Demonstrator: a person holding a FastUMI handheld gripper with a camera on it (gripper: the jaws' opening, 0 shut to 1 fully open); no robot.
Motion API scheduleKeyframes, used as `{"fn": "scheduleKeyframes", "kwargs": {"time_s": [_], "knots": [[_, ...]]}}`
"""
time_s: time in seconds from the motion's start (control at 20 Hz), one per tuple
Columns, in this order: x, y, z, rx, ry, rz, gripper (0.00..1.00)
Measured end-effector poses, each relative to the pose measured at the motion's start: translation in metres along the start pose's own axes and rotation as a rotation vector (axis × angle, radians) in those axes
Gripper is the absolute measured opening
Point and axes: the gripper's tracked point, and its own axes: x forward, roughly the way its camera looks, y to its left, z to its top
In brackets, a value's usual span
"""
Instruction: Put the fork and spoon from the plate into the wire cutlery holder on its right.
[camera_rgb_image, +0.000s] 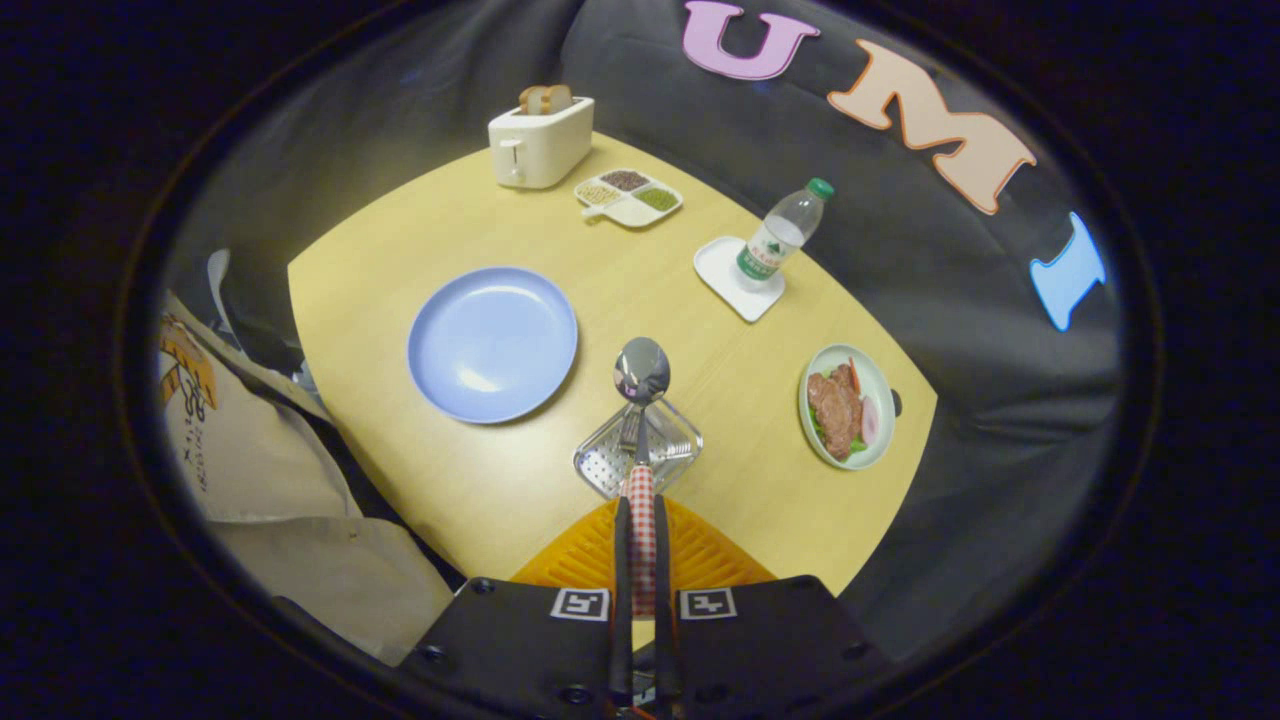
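A: Where's the spoon (641, 400)?

B: Gripped in the jaws of the gripper (640, 530). Both fingers press on its red-and-white checked handle, one on each side. Its long axis runs straight ahead along the fingers, bowl leading.

A: And the wire cutlery holder (637, 448)?

B: Just ahead of the fingertips and below the spoon, so the spoon's neck crosses over its open top while the bowl sits past its far rim. The fork (629, 428) already appears to stand inside, tines up, close beside the spoon's neck.

A: So what does the coming move turn on?

B: I'd judge the spoon lies along the view rather than upright. To drop in, it would need tipping so one end points down into the holder, then lowering clear of the fork.

A: The plate?

B: The blue plate (492, 343) lies on the table (640, 290) to the left of the holder, bare. An orange ribbed mat (700, 552) lies under the fingers, nearer than the holder.

A: Anything near enough to snag?

B: The dish of meat (847, 406) lies off to the right, well apart.
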Motion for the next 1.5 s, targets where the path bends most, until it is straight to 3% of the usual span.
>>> {"fn": "scheduleKeyframes", "kwargs": {"time_s": [0.2, 0.75, 1.2, 1.5], "knots": [[0.008, -0.008, -0.02, -0.058, 0.078, -0.003, 0.12], [0.038, -0.009, -0.037, -0.042, 0.27, 0.046, 0.12], [0.044, -0.019, -0.024, 0.034, 0.211, 0.024, 0.19], [0.028, -0.021, 0.001, 0.168, 0.017, -0.012, 0.68]]}}
